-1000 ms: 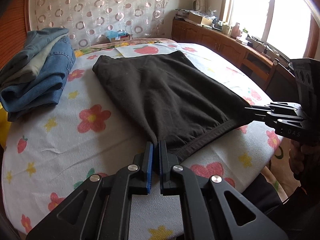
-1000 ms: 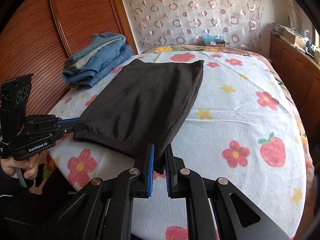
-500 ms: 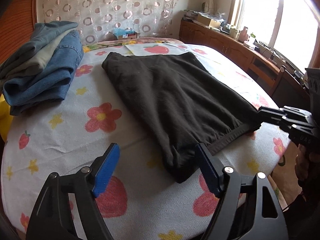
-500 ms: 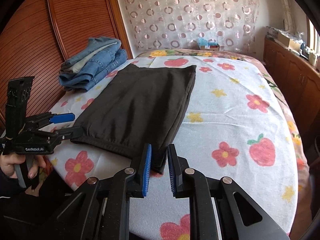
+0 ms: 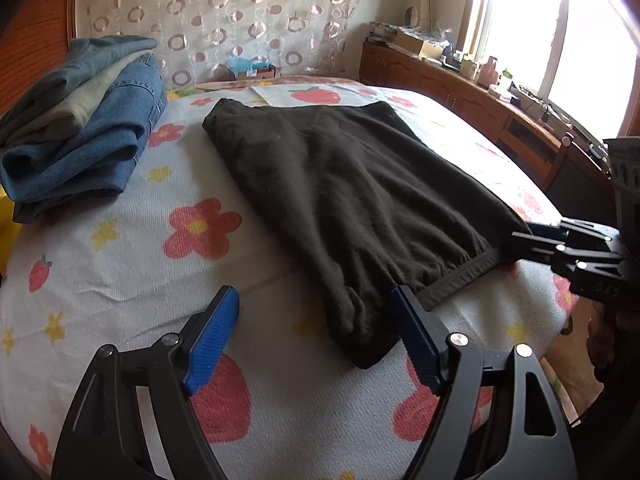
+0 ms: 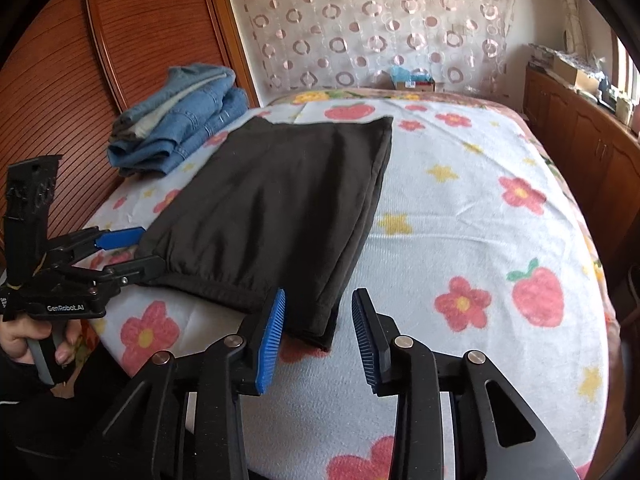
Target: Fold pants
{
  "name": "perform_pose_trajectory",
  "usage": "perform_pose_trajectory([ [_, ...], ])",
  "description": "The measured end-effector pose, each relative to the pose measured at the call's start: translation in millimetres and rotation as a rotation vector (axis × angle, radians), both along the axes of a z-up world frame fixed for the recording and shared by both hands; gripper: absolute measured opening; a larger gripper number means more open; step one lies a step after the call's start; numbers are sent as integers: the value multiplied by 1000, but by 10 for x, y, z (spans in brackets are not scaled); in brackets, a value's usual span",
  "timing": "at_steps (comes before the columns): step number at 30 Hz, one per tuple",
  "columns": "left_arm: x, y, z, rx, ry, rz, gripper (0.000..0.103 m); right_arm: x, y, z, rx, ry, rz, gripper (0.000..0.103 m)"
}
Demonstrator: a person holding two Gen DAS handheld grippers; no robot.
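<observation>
The black pants (image 5: 352,192) lie folded flat on the flowered bed cover (image 5: 120,264), waistband at the near edge. They also show in the right wrist view (image 6: 272,208). My left gripper (image 5: 316,340) is open, its blue pads on either side of the near left waistband corner. My right gripper (image 6: 318,332) is open just in front of the near right waistband corner. In the left wrist view the right gripper (image 5: 524,240) sits at the right end of the waistband. In the right wrist view the left gripper (image 6: 136,248) sits open at the left end.
A stack of folded blue jeans (image 5: 80,120) lies at the far left of the bed, also in the right wrist view (image 6: 180,120). A wooden wardrobe (image 6: 120,60) stands at the left. A wooden cabinet (image 5: 480,92) runs under the window at the right.
Both grippers were shut on the waistband corners one second ago. The left opened first, then the right. The pants now rest on the bed, released.
</observation>
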State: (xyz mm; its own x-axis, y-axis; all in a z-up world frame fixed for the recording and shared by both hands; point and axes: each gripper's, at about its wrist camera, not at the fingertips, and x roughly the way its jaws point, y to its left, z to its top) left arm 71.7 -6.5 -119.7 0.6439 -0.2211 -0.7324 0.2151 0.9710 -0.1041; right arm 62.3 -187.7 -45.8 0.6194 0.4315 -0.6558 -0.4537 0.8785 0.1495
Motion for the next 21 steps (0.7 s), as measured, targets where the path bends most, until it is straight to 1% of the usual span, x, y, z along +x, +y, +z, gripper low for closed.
perform_pose_trajectory([
  [9,-66,-22,-33,13,-56,27,79,-34,-18,-30,3,-45,4,38],
  [12,-75,-7,-31,9,-61,25,79,-44,-32,-44,10,-48,2,38],
  [16,-77,-2,-27,8,-58,21,79,-41,-32,-28,-5,-40,6,38],
  [18,-75,5,-21,4,-52,14,79,-31,-25,-20,10,-25,35,24],
  [19,-76,6,-17,1,-48,13,79,-30,-24,-14,10,-23,39,24],
  [21,-75,9,-1,-4,-36,8,79,-29,-23,-4,5,-23,40,19],
])
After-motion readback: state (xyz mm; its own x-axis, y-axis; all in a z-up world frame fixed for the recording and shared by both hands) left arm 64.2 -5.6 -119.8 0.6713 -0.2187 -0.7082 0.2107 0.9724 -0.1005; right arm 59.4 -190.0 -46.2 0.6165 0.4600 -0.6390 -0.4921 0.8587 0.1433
